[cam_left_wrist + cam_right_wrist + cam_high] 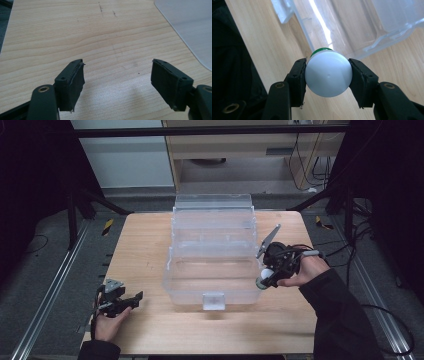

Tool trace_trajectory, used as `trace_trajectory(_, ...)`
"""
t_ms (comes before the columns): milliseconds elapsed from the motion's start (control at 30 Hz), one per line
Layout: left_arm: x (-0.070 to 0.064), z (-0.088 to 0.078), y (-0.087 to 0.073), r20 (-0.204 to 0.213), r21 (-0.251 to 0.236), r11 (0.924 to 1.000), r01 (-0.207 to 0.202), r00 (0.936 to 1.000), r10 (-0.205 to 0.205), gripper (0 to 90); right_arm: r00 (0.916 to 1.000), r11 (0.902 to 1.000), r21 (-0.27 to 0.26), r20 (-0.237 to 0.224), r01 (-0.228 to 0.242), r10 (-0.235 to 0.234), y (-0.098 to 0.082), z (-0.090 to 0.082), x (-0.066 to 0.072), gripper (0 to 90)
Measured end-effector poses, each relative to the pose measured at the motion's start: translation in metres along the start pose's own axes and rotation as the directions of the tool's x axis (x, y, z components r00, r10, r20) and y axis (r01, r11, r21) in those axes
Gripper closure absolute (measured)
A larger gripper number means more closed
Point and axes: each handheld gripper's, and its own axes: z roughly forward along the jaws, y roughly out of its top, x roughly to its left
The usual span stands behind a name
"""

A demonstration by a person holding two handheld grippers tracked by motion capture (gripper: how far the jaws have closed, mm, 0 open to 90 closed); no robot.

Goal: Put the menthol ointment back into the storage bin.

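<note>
I see a clear plastic box (pixel 212 255) standing open in the middle of the wooden table (pixel 145 245), its lid (pixel 213 201) tipped back on the far side and a small latch (pixel 214 300) on its near wall.

My right gripper (pixel 264 280) sits just beside the box's right wall, near its near-right corner, held by the right hand (pixel 305 270). In the right gripper view the two jaws press on either side of a small bottle (pixel 328 73) with a white rounded end facing the camera and a green band behind it; the right gripper (pixel 328 75) is clamped on that bottle. The bottle is above the table beside the box's edge (pixel 317 32); I cannot tell whether it touches the box.

My left gripper (pixel 134 299) is at the near left of the table, well apart from the box, in the left hand (pixel 107 320). In the left gripper view its jaws stand wide with bare wood (pixel 100 37) between them, and the left gripper (pixel 117 77) grips nothing. The box's corner (pixel 190 27) shows at the far right there.
</note>
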Motion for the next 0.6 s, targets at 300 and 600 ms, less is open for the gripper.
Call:
trace_trajectory(300,0.0,0.0,0.0,0.0,0.0,1.0,0.001,1.0,-0.001,26.4,0.9999,1.0,-0.004,0.01,-0.007,0.007,0.014,0.02,-0.011,50.5)
trace_trajectory(600,0.0,0.0,0.0,0.001,0.0,1.0,0.001,1.0,-0.001,26.4,1.0,0.9997,0.024,-0.001,-0.009,0.009,0.017,0.047,-0.018,50.5)
